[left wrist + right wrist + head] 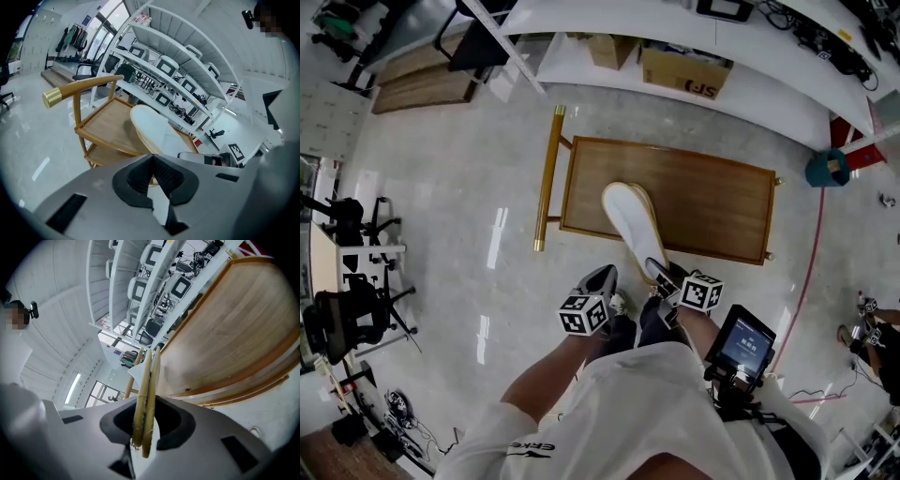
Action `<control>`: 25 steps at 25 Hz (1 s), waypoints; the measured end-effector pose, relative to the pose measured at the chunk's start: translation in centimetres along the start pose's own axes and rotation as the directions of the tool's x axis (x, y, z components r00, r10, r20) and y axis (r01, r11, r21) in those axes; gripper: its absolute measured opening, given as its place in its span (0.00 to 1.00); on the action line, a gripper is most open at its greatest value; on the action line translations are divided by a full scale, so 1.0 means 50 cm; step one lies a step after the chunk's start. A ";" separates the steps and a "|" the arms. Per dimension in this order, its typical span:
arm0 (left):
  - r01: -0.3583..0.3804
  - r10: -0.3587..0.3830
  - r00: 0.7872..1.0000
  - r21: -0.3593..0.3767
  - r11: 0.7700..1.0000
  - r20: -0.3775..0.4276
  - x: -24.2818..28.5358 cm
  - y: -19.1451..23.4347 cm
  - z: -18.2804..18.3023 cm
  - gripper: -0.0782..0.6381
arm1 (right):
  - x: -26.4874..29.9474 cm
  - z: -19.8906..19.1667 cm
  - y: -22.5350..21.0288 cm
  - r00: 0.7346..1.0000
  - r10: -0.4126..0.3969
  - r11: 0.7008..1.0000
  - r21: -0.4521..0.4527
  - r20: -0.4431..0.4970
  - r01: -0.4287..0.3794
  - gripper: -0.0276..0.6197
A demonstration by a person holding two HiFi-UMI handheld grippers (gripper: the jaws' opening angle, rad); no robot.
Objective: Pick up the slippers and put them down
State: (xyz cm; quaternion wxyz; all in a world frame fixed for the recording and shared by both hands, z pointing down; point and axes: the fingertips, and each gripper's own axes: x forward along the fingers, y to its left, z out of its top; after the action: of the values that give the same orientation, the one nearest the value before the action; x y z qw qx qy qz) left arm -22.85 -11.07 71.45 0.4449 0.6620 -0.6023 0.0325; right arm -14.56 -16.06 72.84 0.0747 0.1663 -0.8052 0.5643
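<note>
- Over the near edge of the wooden trolley (712,202), the slippers (630,220) are held as a pair, one flat against the other, white side up, with the far end reaching out above the tray.
- At their near end, the right tongs (661,275) are clamped on them; seen along the tongs, the two straw-coloured edges (146,394) stand pinched between the dark pads.
- Just to the left, the left tongs (602,278) sit apart from the slippers, pads closed together on nothing (152,159).
- Nothing else lies on the tray; a brass-coloured handle (547,178) runs along the trolley's left end, and a lower wooden shelf shows beneath it.
- Behind the trolley stands long white shelving (750,103), with cardboard boxes (686,70) on its low level and monitors (166,65) higher up.
- Below it all is pale, glossy floor (441,234), catching the ceiling lights.
- Across the floor on the right curves a red cable (811,272), near a teal object (827,169).
- Far left stand black office chairs (347,309).
- By the person's right arm sits a small lit screen (744,342).
</note>
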 end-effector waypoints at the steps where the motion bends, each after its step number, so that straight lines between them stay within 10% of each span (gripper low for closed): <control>1: 0.004 -0.004 1.000 0.001 1.000 0.007 -0.004 -0.002 0.006 0.11 | -0.005 0.002 0.012 1.000 0.002 1.000 -0.006 0.009 -0.002 0.15; 25: 0.171 -0.186 0.941 0.075 0.982 0.283 -0.180 -0.137 0.225 0.11 | -0.119 0.077 0.337 0.960 0.156 0.982 -0.140 0.233 -0.125 0.15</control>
State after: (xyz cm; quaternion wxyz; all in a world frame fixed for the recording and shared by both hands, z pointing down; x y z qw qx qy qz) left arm -25.19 -12.05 55.70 0.3366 0.7224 -0.5972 -0.0902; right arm -14.68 -13.36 54.78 -0.0544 0.1714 -0.8516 0.4923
